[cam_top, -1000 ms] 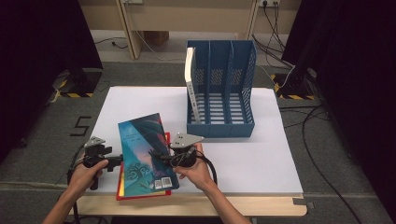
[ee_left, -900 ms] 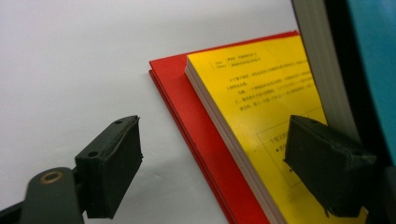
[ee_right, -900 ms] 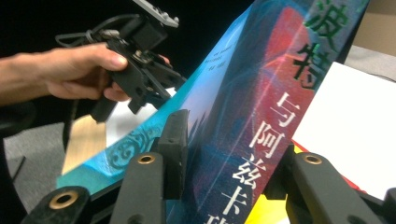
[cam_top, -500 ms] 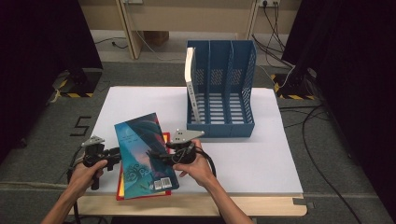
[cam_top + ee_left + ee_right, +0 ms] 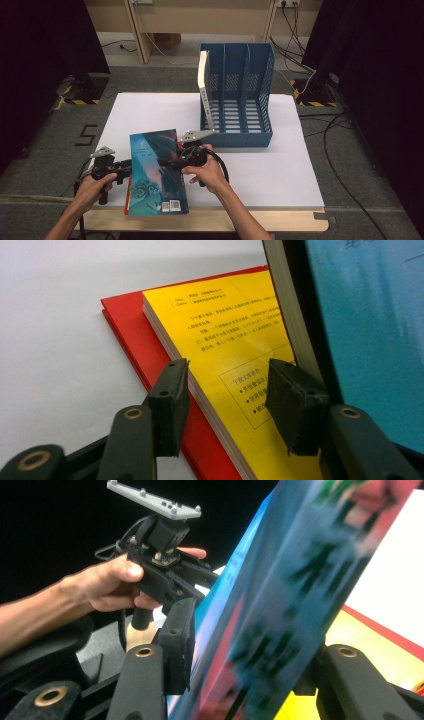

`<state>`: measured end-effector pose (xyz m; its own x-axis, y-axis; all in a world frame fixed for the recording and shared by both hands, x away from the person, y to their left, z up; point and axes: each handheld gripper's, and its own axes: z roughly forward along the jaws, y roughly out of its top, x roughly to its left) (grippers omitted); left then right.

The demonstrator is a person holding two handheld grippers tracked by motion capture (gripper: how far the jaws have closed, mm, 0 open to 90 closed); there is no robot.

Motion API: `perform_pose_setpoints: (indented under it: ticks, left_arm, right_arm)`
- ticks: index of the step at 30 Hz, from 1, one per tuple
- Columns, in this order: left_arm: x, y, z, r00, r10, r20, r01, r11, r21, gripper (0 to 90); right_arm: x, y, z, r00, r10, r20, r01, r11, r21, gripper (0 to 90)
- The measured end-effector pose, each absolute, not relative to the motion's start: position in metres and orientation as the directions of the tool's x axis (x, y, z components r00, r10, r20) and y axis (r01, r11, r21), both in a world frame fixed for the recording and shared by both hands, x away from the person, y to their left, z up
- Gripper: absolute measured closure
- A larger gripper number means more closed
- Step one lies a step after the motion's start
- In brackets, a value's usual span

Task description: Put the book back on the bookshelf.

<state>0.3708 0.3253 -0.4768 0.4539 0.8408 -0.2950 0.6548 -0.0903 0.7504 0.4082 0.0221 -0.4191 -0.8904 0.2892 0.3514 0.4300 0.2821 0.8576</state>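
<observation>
A blue-covered book (image 5: pixel 156 172) is tipped up off a yellow book (image 5: pixel 225 335) and a red book (image 5: pixel 132 335) near the table's front left. My right gripper (image 5: pixel 169 162) is shut on its right edge, and in the right gripper view the blurred cover (image 5: pixel 285 595) sits between the jaws. My left gripper (image 5: pixel 126 168) is at the book's left edge. Its jaws (image 5: pixel 227 400) are drawn in narrow over the yellow book's edge with nothing pinched. The right jaw stands beside the blue book's page block (image 5: pixel 295 315).
A blue three-slot file rack (image 5: pixel 240 100) stands at the back middle of the white table (image 5: pixel 285 165), with a white-spined book (image 5: pixel 202 80) upright in its left slot. Cables trail on the floor to the right. The left hand (image 5: pixel 110 580) appears beyond the raised book.
My left gripper has moved right, up to the blue book's left edge. The blue book stays raised in my right gripper and has shifted slightly.
</observation>
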Motion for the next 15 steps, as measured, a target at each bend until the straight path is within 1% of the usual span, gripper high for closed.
perform_pose_setpoints:
  ticks: [1,2,3,4,6,7,8,10,12,15]
  left_arm:
    - [0.371,0.325,-0.478,0.450,0.845,-0.289,0.656,-0.093,0.749,53.9]
    - [0.371,0.326,-0.478,0.446,0.848,-0.286,0.658,-0.094,0.747,53.9]
    - [0.371,0.326,-0.478,0.443,0.848,-0.291,0.659,-0.088,0.747,53.8]
    - [0.371,0.327,-0.478,0.443,0.849,-0.289,0.656,-0.087,0.749,53.2]
    - [0.371,0.329,-0.477,0.431,0.851,-0.299,0.651,-0.065,0.756,49.1]
    - [0.372,0.331,-0.476,0.426,0.854,-0.300,0.648,-0.056,0.760,45.4]
    - [0.373,0.333,-0.476,0.419,0.857,-0.299,0.641,-0.046,0.766,39.6]
    - [0.373,0.338,-0.475,0.406,0.852,-0.331,0.635,-0.002,0.773,27.7]
    - [0.373,0.341,-0.474,0.402,0.845,-0.353,0.633,0.022,0.774,19.4]
    - [0.372,0.342,-0.474,0.397,0.851,-0.344,0.626,0.023,0.779,19.2]
  right_arm:
    - [0.408,0.023,-0.419,-0.883,0.305,0.357,0.442,0.284,0.851,62.6]
    - [0.407,0.023,-0.420,-0.874,0.332,0.354,0.449,0.276,0.850,64.9]
    - [0.406,0.023,-0.421,-0.875,0.359,0.326,0.434,0.281,0.856,65.6]
    - [0.406,0.023,-0.423,-0.868,0.370,0.330,0.442,0.276,0.853,66.4]
    - [0.408,0.019,-0.426,-0.849,0.367,0.379,0.478,0.229,0.848,68.1]
    - [0.409,0.018,-0.426,-0.846,0.366,0.388,0.482,0.210,0.851,68.7]
    - [0.409,0.018,-0.426,-0.843,0.361,0.398,0.485,0.193,0.853,69.4]
    - [0.409,0.016,-0.422,-0.844,0.346,0.410,0.484,0.162,0.860,71.1]
    - [0.406,0.014,-0.415,-0.852,0.332,0.404,0.466,0.131,0.875,73.3]
    - [0.403,0.010,-0.400,-0.868,0.321,0.378,0.426,0.094,0.900,75.1]
